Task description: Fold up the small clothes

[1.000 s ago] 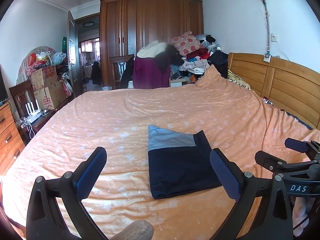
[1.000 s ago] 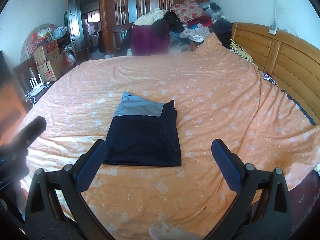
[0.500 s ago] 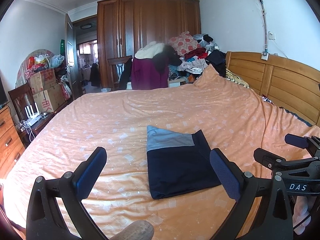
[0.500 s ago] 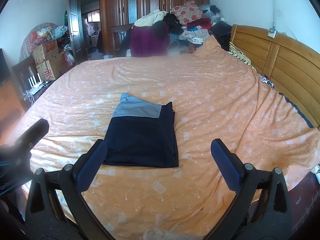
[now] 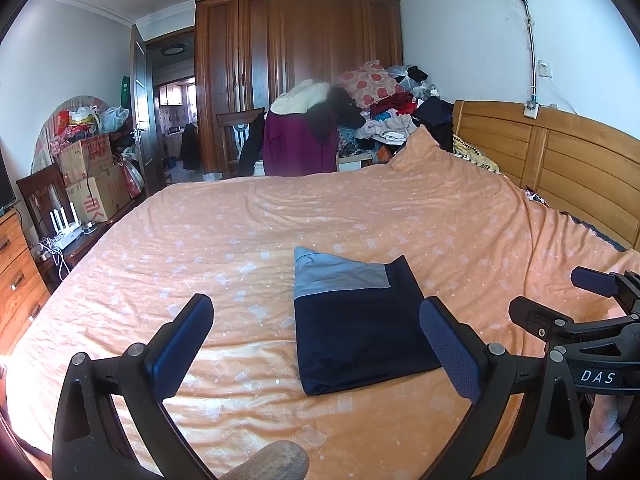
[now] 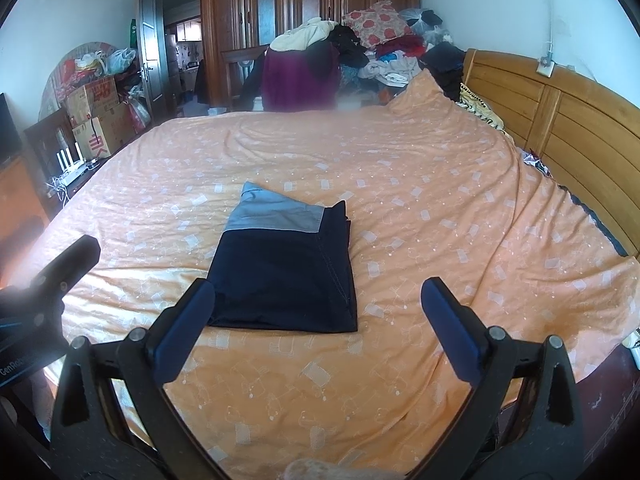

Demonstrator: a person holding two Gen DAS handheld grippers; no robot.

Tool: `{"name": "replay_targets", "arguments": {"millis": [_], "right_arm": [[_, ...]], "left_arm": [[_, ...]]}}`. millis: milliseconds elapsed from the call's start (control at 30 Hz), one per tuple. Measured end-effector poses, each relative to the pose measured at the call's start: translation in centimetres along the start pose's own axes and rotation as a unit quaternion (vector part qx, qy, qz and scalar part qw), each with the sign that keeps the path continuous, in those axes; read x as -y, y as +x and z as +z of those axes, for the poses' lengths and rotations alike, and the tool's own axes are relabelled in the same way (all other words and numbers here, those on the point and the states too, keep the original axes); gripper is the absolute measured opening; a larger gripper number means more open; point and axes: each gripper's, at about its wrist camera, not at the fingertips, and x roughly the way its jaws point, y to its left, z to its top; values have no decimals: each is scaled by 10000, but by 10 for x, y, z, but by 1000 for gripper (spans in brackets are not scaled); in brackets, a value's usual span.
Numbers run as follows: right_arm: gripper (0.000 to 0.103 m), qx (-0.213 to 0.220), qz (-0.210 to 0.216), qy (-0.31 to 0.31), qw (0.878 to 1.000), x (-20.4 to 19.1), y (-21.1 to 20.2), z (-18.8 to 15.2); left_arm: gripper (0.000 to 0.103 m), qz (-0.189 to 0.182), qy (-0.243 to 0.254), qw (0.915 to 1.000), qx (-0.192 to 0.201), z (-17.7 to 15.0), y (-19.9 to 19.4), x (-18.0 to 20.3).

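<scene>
Already folded into a neat rectangle, the navy garment with a grey band (image 6: 286, 266) lies mid-frame on the orange bedspread (image 6: 420, 220). Both the left gripper (image 5: 316, 344) and right gripper (image 6: 318, 320) hover spread, empty; next likely fetching another piece.

Both wrist cameras looked forward from the bed's (image 5: 280, 216) near edge, raised above it, toward the wardrobe (image 5: 298, 76). The left view sat further left. Both shared the folded garment (image 5: 356, 328) and headboard (image 6: 560, 128).
</scene>
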Motion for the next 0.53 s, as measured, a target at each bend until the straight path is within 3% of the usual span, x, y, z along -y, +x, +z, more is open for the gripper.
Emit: {"name": "replay_targets", "arguments": {"millis": [533], "right_arm": [[101,-23,18,-59,10000,-3,3,-1]], "left_arm": [[103,-23,-74,9999,-107,-2,8,-12]]}}
